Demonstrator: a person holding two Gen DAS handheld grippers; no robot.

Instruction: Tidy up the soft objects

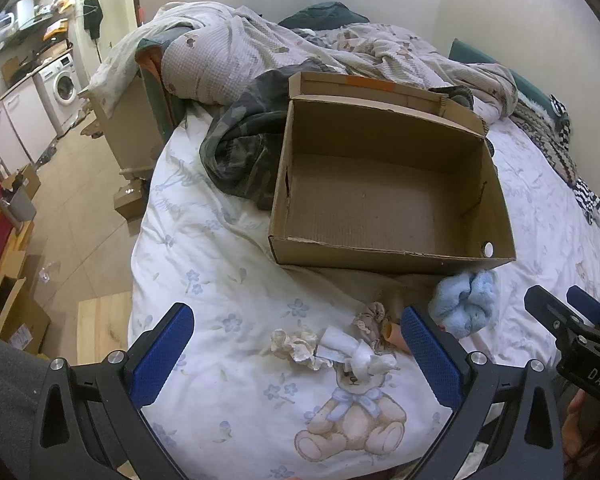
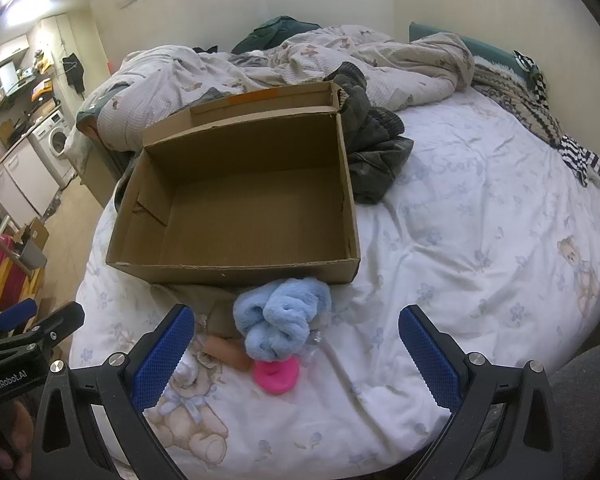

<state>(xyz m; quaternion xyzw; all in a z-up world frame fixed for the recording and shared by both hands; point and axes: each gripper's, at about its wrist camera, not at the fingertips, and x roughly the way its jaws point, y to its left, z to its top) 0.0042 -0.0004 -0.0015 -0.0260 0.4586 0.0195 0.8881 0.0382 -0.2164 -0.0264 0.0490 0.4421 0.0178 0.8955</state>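
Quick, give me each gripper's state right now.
Left gripper: open, holding nothing, fingers either side of the small socks.
Right gripper: open, holding nothing, above the blue fluffy sock.

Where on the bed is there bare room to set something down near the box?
Bare sheet lies right of the cardboard box, between it and the striped knits, and below the camouflage garment. The box floor is bare too. It is crowded along the box's near wall: blue fluffy socks, pink sock, cream scrunchies.
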